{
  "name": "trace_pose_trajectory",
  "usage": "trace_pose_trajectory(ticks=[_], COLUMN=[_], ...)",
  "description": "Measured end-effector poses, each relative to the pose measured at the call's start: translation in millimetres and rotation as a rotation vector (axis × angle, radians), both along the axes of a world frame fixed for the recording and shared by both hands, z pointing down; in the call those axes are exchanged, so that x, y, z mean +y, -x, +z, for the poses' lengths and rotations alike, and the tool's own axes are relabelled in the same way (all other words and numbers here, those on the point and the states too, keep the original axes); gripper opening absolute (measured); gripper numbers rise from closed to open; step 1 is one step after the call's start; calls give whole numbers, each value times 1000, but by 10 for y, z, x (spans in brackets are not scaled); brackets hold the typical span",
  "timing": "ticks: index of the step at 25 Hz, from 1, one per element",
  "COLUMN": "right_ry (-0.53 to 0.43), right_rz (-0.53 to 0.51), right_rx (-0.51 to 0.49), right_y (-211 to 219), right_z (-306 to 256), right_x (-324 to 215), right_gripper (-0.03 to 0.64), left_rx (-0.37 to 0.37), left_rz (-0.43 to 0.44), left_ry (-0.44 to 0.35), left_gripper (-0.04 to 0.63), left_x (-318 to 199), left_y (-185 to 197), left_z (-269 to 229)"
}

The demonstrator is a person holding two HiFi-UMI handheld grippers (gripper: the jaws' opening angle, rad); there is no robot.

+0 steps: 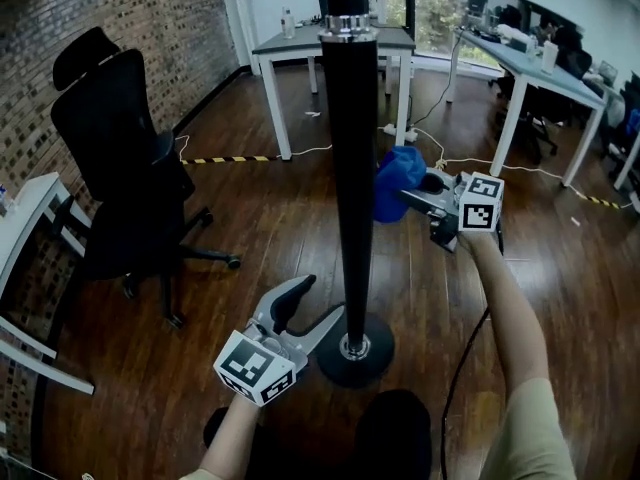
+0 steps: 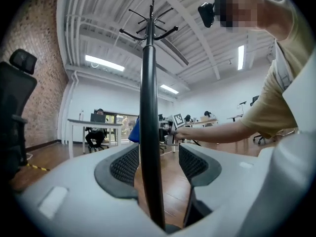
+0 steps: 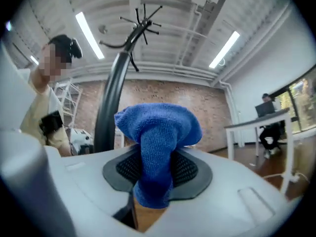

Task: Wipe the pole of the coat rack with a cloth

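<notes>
The coat rack pole (image 1: 352,168) stands upright on the floor, long axis vertical, with its round base (image 1: 355,353) at 6 o'clock in my head view. My left gripper (image 1: 318,306) sits low by that base. Its jaws are spread wide with the pole between them, nothing clamped. My right gripper (image 1: 420,200) is higher, jaws closed on the blue cloth (image 1: 398,180). From the cloth the pole lies at 9 o'clock, just beside it; I can't tell whether they touch. I judge the right arm wipes, stroking vertically.
</notes>
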State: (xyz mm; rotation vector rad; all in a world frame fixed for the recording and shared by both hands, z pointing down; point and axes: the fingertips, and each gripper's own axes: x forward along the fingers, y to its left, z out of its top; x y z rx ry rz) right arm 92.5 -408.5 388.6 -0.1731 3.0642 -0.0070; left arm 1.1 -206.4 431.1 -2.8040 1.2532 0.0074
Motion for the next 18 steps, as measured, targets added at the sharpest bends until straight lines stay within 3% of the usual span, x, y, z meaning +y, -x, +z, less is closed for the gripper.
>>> trace_pose_trajectory(ticks=[4,12,18], right_ry=[-31,-216,-85], right_rz=[-318,-644,-766], right_rx=[-99,-240,-324], right_y=[270,413,500], right_z=[-1071,-2409,-2359], right_x=[196,741,816], right_gripper=[140,140,109], left_rx=[3,21,10], left_rz=[-48,-83,-120], left_ry=[-59,-108,-71], left_gripper=[232,232,233], left_x=[49,163,205], left_y=[-39,-86,-78], left_z=[-569,-918,-763])
